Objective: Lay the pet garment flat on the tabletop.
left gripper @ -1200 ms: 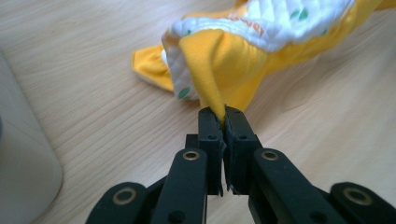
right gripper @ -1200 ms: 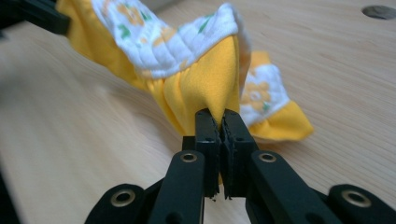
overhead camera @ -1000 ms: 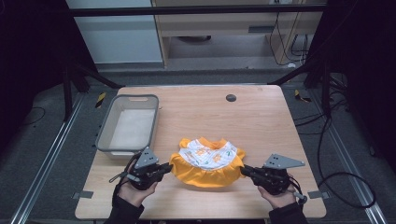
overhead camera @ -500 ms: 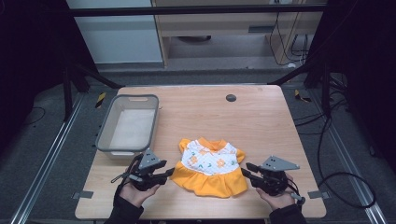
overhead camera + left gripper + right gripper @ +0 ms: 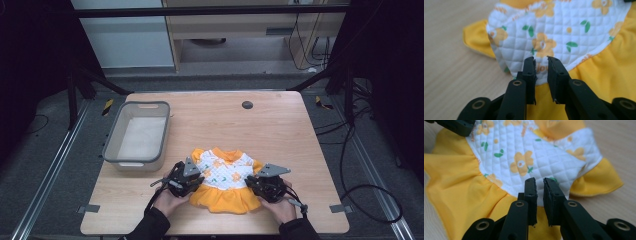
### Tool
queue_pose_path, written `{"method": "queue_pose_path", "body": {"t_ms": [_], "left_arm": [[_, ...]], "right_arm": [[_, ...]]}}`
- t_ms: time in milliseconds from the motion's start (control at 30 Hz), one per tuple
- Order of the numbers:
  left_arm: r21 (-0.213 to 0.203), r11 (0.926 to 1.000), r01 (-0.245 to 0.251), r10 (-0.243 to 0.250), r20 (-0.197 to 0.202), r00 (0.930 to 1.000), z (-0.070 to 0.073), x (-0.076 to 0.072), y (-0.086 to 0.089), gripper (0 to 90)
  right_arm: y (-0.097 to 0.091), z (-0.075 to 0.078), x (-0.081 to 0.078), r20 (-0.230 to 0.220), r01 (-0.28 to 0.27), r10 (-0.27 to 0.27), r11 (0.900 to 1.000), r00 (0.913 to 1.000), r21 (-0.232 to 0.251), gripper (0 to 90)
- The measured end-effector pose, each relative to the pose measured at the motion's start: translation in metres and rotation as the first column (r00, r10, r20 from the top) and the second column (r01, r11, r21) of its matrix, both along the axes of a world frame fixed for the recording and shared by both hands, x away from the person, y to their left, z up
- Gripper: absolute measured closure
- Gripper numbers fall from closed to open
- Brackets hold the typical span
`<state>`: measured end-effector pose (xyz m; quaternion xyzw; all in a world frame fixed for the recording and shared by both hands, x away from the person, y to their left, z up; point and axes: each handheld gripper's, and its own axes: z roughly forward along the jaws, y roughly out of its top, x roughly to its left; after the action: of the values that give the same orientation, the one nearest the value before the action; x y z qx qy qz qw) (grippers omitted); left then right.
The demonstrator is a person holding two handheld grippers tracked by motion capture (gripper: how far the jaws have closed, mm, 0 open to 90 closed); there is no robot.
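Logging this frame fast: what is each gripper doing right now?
Left gripper: jaws slightly apart, at the dress waist; grip cannot be told.
Right gripper: the same, at the other side.

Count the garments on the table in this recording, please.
1. A small orange and white dress lies flat near the table's front edge, between the left gripper and right gripper. The grey bin looks empty.

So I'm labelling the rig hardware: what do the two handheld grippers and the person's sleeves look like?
Both the left gripper and right gripper are black, each topped by a grey three-cornered plate, trailing a thin cable. Their jaws are flat black bars on bolted links. The sleeves are dark.
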<state>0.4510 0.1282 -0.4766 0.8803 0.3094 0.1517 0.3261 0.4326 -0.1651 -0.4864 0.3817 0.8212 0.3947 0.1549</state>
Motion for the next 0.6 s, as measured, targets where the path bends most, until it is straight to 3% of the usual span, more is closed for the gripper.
{"method": "queue_pose_path", "body": {"t_ms": [33,100,400,600], "left_arm": [[0.003,1.0,0.005,-0.004,-0.025,0.9997,-0.002,-0.002,0.002,77.9],[0.013,0.9996,0.024,-0.023,-0.048,0.9986,-0.005,-0.013,0.007,78.8],[0.004,0.9993,0.037,-0.036,-0.081,0.9961,-0.006,-0.036,0.011,79.6],[0.01,0.9984,0.056,-0.055,-0.072,0.9958,-0.006,-0.05,0.011,79.3]], "right_arm": [[0.002,-0.004,-0.002,-0.034,-0.02,0.019,0.9995,0.9992,-0.023,81.1],[0.004,-0.007,-0.005,-0.051,-0.042,0.04,0.9985,0.9979,-0.035,81.3],[0.004,-0.007,-0.023,-0.081,-0.089,0.086,0.9956,0.993,-0.029,80.2],[0.005,-0.008,-0.033,-0.097,-0.127,0.121,0.9907,0.9878,-0.05,78.9]]}}
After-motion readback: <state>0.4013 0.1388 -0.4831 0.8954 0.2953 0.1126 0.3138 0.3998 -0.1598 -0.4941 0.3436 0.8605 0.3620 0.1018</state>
